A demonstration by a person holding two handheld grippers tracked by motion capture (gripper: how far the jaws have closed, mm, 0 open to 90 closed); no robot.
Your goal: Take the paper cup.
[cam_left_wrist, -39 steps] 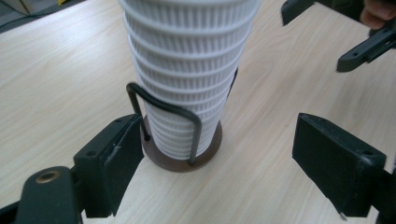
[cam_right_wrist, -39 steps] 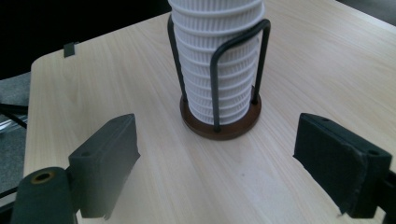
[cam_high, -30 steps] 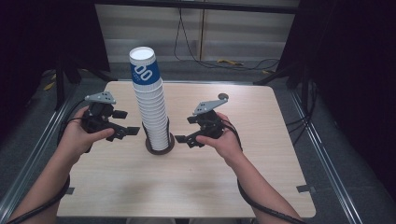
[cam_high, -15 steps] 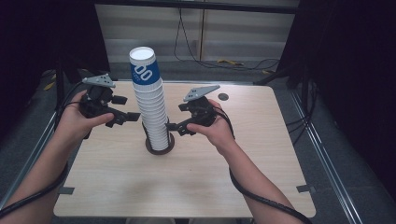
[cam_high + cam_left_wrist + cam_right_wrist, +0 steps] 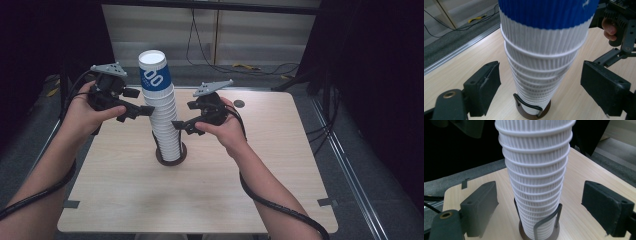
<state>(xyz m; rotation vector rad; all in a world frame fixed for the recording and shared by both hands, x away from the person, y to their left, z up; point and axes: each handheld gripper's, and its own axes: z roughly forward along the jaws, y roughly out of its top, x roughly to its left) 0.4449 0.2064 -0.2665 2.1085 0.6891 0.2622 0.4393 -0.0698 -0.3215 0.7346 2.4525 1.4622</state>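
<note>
A tall stack of upside-down white ribbed paper cups (image 5: 162, 120) stands in a dark wire holder (image 5: 171, 156) at the middle of the wooden table (image 5: 225, 190). The top cup (image 5: 154, 77) carries a blue band. My left gripper (image 5: 142, 111) is held at the stack's left, just under the blue cup, with its jaws open. In the left gripper view the stack (image 5: 541, 62) rises between the pads (image 5: 485, 82), clear of both. My right gripper (image 5: 179, 125) is open at the stack's right, a little lower. Its pads (image 5: 482, 202) stand apart from the cups (image 5: 536, 170).
A small dark disc (image 5: 239, 104) lies on the table behind the right hand. Tape marks (image 5: 325, 202) sit at the near corners. Cables and a yellow item (image 5: 245, 65) lie on the floor beyond the far edge. Dark curtains flank both sides.
Both hands have risen along the stack, from near its base to mid and upper height. The jaws keep the same width and the stack has not moved.
</note>
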